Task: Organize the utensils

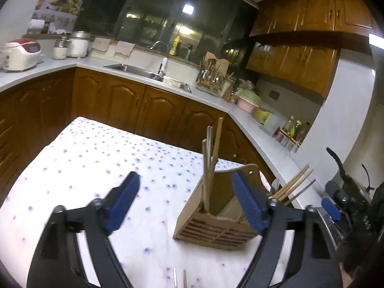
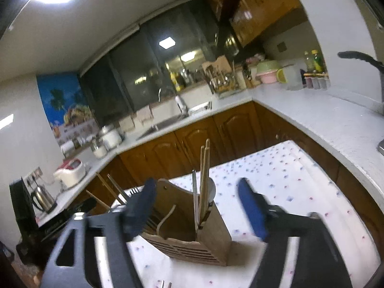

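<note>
A wooden utensil holder (image 1: 211,225) stands on the dotted tablecloth (image 1: 96,168). Wooden and metal chopsticks (image 1: 211,158) stand upright in its left compartment; more chopsticks and a spoon (image 1: 290,187) lean out on its right side. My left gripper (image 1: 187,204) is open and empty, its right finger beside the holder. In the right wrist view the holder (image 2: 192,237) sits between the open fingers of my right gripper (image 2: 196,208), with chopsticks (image 2: 204,180) in its right compartment and a fork (image 2: 134,189) at its left. Two utensil tips (image 1: 180,278) show at the bottom edge.
Brown kitchen cabinets (image 1: 120,100) and a white counter with a sink (image 1: 148,74) ring the table. A rice cooker (image 1: 21,52), jars, a dish rack (image 1: 213,76) and bottles stand on the counter. A kettle (image 2: 43,196) stands at the left.
</note>
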A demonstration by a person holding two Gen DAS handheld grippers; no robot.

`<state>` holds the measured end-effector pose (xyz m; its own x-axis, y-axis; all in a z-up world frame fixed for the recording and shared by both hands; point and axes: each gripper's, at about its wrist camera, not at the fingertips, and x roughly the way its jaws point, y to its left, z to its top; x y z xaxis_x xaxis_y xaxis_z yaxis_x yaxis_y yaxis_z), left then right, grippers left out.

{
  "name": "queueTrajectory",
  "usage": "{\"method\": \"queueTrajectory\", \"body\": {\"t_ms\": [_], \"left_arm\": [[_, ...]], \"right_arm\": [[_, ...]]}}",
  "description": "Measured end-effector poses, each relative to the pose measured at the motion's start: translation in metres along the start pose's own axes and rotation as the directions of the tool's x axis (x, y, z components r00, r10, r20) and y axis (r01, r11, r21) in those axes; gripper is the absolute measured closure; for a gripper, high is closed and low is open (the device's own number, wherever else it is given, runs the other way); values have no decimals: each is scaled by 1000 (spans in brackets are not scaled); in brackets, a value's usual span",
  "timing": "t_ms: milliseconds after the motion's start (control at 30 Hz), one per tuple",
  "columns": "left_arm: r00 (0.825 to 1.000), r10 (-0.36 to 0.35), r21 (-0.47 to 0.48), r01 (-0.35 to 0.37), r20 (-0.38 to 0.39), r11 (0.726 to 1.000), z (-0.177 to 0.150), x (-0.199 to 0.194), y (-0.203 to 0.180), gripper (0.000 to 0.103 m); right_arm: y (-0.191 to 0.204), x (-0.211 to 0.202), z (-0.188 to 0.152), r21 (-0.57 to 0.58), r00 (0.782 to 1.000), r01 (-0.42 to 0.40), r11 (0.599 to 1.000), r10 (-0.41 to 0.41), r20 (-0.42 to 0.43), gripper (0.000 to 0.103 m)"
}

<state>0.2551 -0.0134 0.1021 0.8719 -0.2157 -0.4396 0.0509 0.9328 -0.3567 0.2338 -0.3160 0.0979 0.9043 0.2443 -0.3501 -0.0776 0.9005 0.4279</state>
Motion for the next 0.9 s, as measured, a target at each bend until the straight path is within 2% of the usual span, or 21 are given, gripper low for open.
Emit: {"method": "queueTrajectory", "body": {"t_ms": [33,133,267,533,700,800,900], "left_arm": [[1000,0,-4,0,3,1000,-4,-5,3,18],[1000,0,-17,0,-10,1000,-17,-20,11,14],[1000,20,-18,-20,-11,1000,-35,-42,18,10],[999,48,-12,-48,-18,999,-74,-88,23,10],[997,78,27,-78,-11,997,-102,-115,21,10],[995,98,75,-97,-18,992,-114,-126,20,10],[995,101,65,-100,-3,993,-122,-138,26,9]], "right_arm": [[0,-5,-2,5,1000,-4,1000,4,7,7],[-1,-15,-9,14,1000,-8,1000,8,11,1],[2,-29,-26,2,1000,-7,1000,7,-6,1],[8,-65,-69,-22,999,-14,1000,13,-45,1],[10,-97,-91,-2,1000,7,1000,-7,0,0],[14,-112,-106,-27,1000,20,999,-20,19,0],[17,-121,-114,-66,999,29,997,-28,14,0]]}}
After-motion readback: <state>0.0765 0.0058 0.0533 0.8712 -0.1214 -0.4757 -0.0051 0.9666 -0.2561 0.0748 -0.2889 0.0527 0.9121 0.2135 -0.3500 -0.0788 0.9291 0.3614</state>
